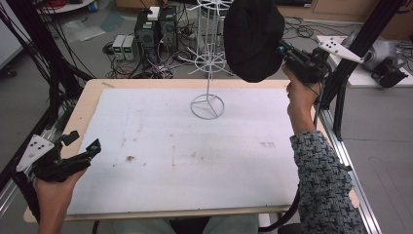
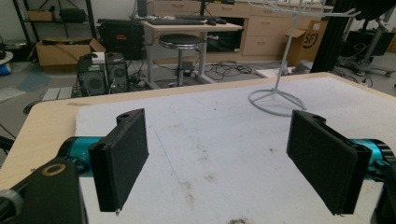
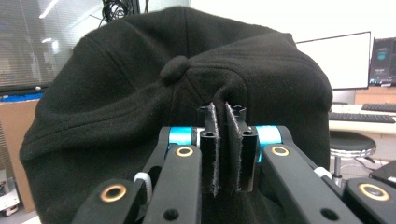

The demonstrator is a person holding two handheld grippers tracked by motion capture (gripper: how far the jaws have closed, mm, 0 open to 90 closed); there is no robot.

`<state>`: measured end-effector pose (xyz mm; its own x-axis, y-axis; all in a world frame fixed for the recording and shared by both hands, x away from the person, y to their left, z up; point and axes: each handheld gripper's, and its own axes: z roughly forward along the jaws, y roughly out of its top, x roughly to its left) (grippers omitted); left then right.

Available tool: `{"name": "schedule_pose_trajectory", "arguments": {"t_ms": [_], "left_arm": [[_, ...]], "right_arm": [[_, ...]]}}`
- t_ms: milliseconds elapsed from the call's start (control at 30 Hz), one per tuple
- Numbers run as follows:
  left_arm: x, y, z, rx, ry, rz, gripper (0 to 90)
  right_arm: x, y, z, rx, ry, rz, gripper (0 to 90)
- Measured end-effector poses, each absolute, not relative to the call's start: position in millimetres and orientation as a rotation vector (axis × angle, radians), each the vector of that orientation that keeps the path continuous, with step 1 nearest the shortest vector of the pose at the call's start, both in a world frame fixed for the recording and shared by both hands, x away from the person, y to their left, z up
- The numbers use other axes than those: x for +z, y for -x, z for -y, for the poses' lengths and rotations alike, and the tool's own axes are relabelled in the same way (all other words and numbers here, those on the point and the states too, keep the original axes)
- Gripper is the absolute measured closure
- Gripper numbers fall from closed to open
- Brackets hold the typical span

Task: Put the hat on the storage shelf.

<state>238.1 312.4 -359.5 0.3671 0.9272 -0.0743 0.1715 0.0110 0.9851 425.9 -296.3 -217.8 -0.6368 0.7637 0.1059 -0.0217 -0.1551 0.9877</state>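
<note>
A black cap (image 1: 253, 39) hangs in the air at the far right of the table, close to the upper arms of a white wire display rack (image 1: 208, 63). My right gripper (image 1: 281, 48) is shut on the cap. In the right gripper view its pads (image 3: 214, 140) pinch a fold of the fabric just below the crown button, and the cap (image 3: 140, 93) hides what lies beyond. My left gripper (image 1: 84, 141) rests low at the table's near left corner. Its jaws stand wide open over the mat with nothing between them (image 2: 218, 126). The rack (image 2: 280, 79) rises at the far right there.
A white foam mat (image 1: 195, 156) with faint stains covers most of the wooden table (image 1: 87, 97). The rack's ring base (image 1: 207, 106) sits at the mat's far middle. Black frame posts (image 1: 341, 78) stand by the right edge. Computer cases (image 1: 156, 29) and cables lie on the floor behind.
</note>
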Motion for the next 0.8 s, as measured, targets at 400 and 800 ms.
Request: {"name": "schedule_pose_trajectory", "arguments": {"t_ms": [400,800], "left_arm": [[-359,-238,-313,0.806,-1.454,-1.059,20.7],[-359,-239,-312,0.805,-1.457,-1.053,20.7]], "right_arm": [[-227,-429,292,1.823,-0.856,-1.603,81.8],[-238,-435,292,1.785,-0.907,-1.647,77.9]]}}
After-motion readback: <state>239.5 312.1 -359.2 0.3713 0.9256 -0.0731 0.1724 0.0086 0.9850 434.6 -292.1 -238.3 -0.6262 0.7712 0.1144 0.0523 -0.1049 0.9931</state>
